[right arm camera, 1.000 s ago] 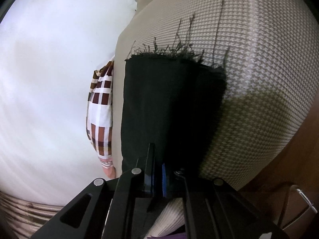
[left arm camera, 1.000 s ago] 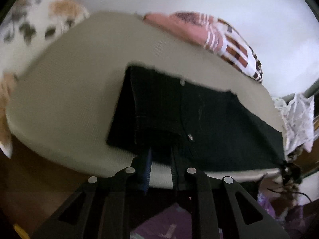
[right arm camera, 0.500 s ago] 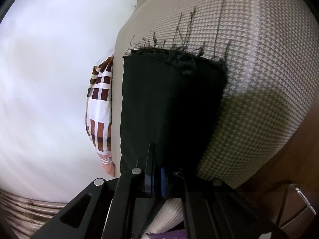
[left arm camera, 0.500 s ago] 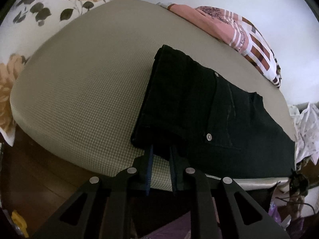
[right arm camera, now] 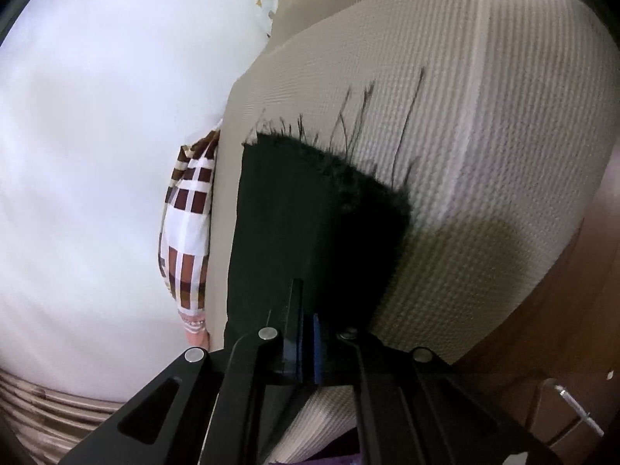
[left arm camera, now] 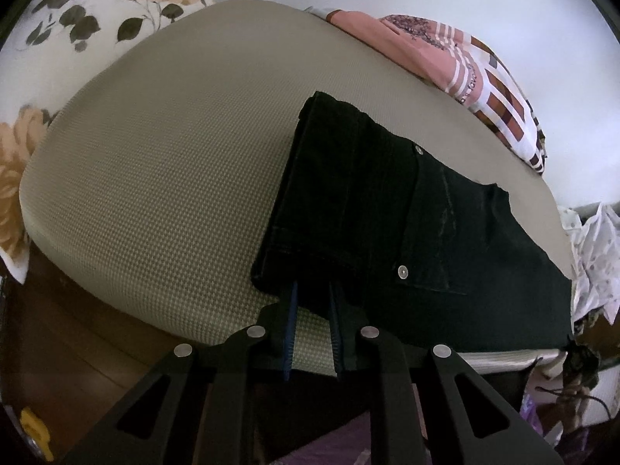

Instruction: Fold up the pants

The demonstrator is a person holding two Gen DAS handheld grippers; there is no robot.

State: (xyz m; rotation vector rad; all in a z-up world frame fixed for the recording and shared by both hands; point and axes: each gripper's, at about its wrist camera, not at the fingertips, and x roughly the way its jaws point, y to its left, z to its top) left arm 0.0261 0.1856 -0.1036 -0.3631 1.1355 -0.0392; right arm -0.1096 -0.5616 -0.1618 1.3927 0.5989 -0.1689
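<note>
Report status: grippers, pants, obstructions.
Left gripper shut on pants waistband. Right gripper shut on frayed leg end. Pants flat on cushion. Nothing in the way.

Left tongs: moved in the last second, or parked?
Yes. The left tongs, shut on the black pants, came down; the pants now lie flat on the beige cushion.

The left tool's (left arm camera: pixel 313 298) fingertips vanish under the black pants' (left arm camera: pixel 387 209) waist end, the right tool's (right arm camera: pixel 310 310) tips sink into dark cloth near the frayed hem (right arm camera: pixel 329 151) (grip point unreadable), and the checked cloth (right arm camera: pixel 186 232) is half hidden behind the cushion (right arm camera: pixel 484 116).
</note>
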